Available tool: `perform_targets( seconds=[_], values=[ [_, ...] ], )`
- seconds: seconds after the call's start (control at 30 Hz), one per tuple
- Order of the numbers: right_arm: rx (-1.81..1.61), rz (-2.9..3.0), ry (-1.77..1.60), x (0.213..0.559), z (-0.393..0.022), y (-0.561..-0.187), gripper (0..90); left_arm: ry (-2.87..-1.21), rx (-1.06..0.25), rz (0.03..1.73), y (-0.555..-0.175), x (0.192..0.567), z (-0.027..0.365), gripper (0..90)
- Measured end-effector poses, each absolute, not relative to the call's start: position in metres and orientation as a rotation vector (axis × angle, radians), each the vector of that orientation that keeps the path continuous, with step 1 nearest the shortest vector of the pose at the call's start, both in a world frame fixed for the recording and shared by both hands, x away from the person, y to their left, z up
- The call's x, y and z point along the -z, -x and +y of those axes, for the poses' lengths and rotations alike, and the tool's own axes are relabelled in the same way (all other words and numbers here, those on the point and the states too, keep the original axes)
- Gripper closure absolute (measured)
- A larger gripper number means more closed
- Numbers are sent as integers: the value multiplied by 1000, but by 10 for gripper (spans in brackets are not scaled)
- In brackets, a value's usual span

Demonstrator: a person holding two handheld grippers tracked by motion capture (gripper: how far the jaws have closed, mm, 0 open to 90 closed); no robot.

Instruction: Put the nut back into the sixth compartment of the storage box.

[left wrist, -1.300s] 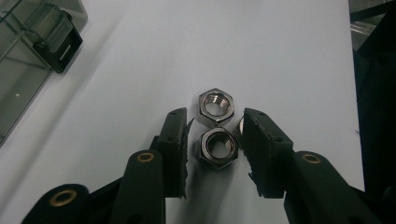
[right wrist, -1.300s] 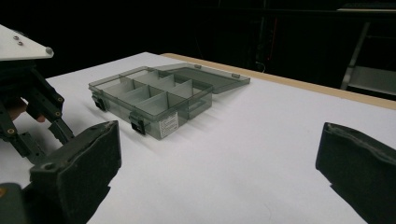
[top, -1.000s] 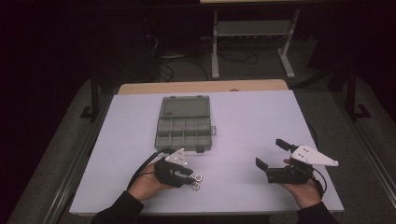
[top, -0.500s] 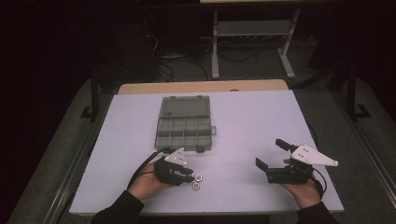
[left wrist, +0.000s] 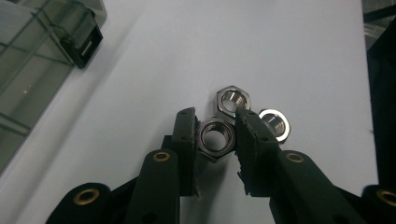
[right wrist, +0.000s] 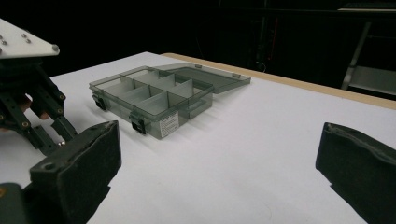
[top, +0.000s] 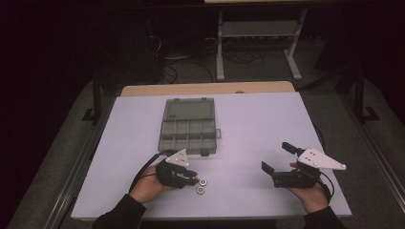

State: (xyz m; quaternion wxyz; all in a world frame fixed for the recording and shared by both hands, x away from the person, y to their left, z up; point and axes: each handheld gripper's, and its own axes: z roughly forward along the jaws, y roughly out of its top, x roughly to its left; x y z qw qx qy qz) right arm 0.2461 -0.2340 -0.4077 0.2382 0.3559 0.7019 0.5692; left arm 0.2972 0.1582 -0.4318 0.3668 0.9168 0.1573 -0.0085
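My two black jaws stand wide apart at the bottom corners, with nothing between them but the bare white table. Ahead to the left sits a clear grey compartment box, its lid lying open flat behind it. At the far left edge, the other gripper points down at the table under its pale plate.

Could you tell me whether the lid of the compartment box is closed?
No, the compartment box stands open, its lid folded back flat on the table.
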Motion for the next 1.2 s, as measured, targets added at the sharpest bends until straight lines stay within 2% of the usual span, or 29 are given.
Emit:
perform_targets(
  seconds=[0.73, 1.2],
  values=[
    [-1554, 1925, -975, 408, -234, -247, 0, -2306, -14, 408, -307, 395, 171, 705],
    [-1557, 1922, -974, 409, -234, -247, 0, -2256, -60, 477, -323, 372, 182, 705]
  ],
)
